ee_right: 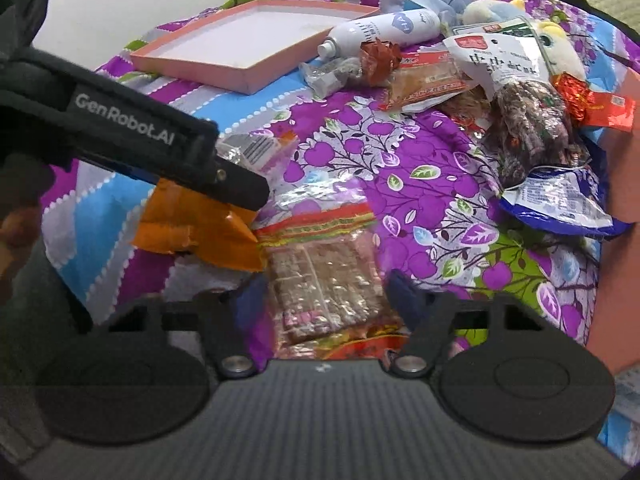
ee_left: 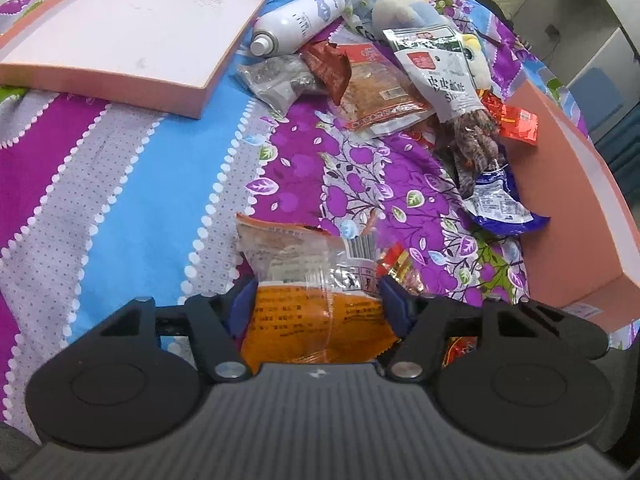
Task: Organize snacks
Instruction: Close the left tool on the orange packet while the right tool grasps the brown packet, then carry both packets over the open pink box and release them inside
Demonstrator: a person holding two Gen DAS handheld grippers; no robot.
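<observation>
Left wrist view shows you a bedsheet [ee_left: 152, 184] in purple, blue and grey stripes covering the whole surface, with grey cabinets [ee_left: 592, 32] beyond its far right edge. A shallow pink tray [ee_left: 192, 96] lies far left; a second pink box [ee_left: 568, 200] stands at the right. Between them sits a snack pile [ee_left: 384, 92] with a white bottle [ee_left: 296, 20] and a plush toy [ee_left: 404, 10] behind it. Your left gripper [ee_left: 318, 300] pinches an orange packet [ee_left: 316, 320] by its sides. Your right gripper [ee_right: 326, 292] straddles a clear packet [ee_right: 324, 280] on the sheet, pads at its edges; you cannot tell whether they press. The left gripper crosses that view at left.
</observation>
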